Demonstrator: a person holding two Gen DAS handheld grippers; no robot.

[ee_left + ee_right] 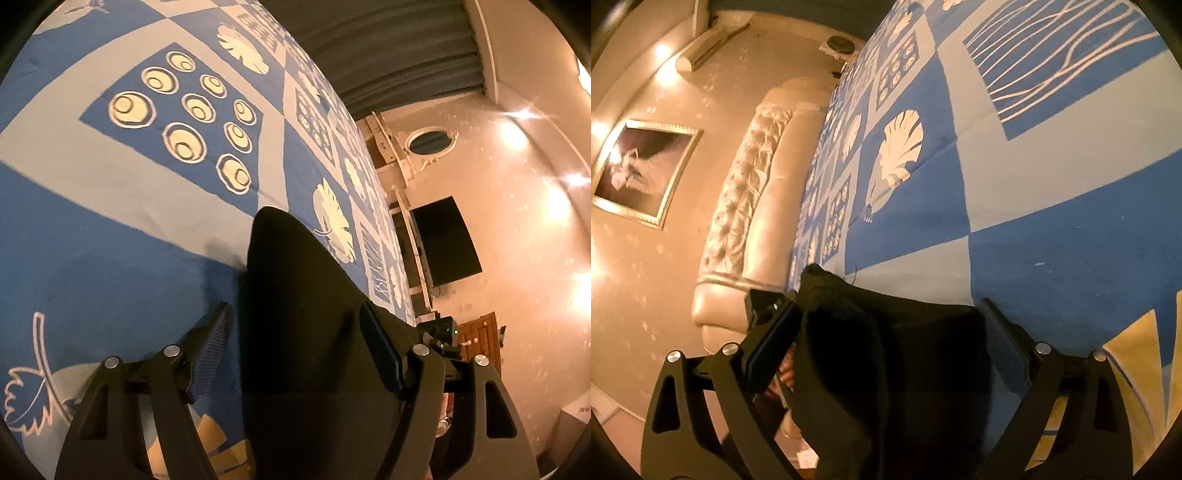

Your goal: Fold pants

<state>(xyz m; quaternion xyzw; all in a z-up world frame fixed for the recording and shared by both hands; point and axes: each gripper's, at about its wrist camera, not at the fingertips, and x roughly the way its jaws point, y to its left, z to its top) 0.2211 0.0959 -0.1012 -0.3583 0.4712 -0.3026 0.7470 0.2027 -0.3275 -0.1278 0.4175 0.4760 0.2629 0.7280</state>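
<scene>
The black pants (295, 302) lie on a blue patterned bedspread (110, 206). In the left wrist view a smooth black end of them runs between the fingers of my left gripper (299, 325), whose jaws stand wide apart around the cloth without pinching it. In the right wrist view a bunched black part of the pants (849, 354) sits between the fingers of my right gripper (890, 325), also wide open around it. The rest of the pants is hidden below both cameras.
The bedspread (1052, 206) covers a bed with a tufted cream headboard (746, 206). A framed picture (642, 170) hangs on the wall. A dark screen (447, 240) and a wooden cabinet (480, 339) stand beyond the bed's edge.
</scene>
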